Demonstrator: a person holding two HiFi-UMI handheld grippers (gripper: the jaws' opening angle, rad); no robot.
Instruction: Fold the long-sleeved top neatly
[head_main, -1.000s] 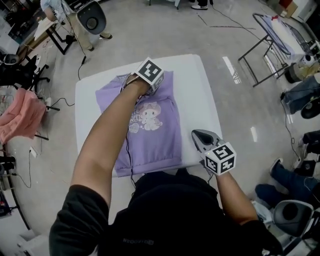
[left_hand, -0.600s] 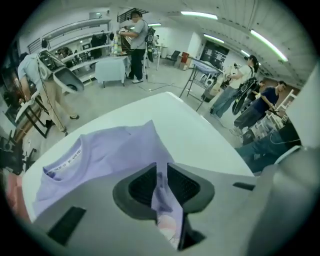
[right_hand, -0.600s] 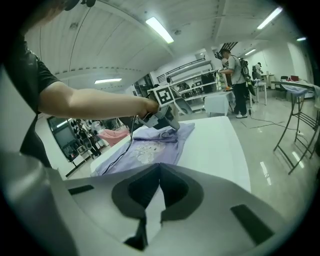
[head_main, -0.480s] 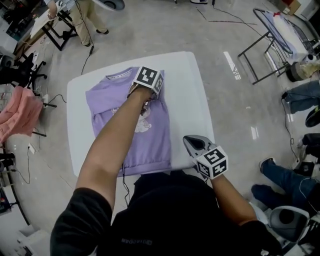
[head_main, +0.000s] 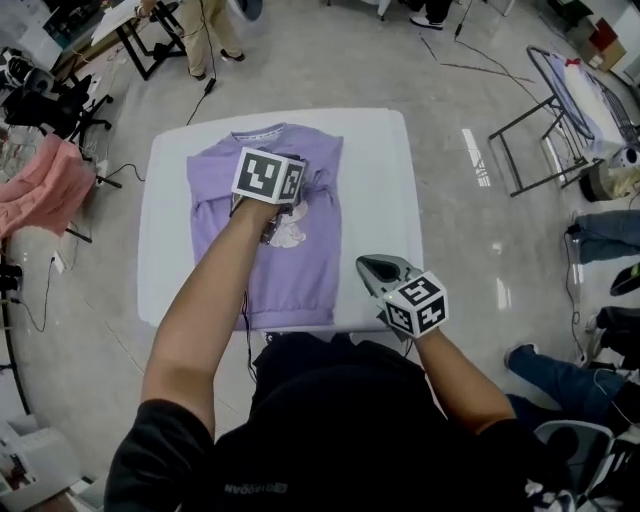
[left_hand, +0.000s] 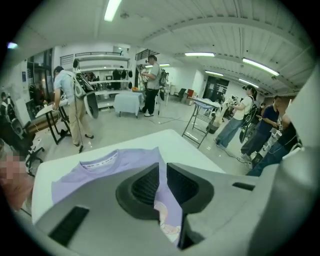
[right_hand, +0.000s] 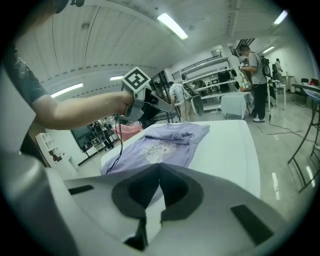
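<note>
Over the middle of the white table: purple long-sleeved top, flat, collar far, hem near, sleeves seemingly tucked in across the chest, so ready for a lengthwise fold. Left gripper: hovers above the chest print, clear of the cloth, jaws narrowly spread after just closing partway, nothing between them; probably lines up the next pinch. Right gripper: waits beside the hem's right corner, jaws pressed together, empty, likely kept aside to leave room.
</note>
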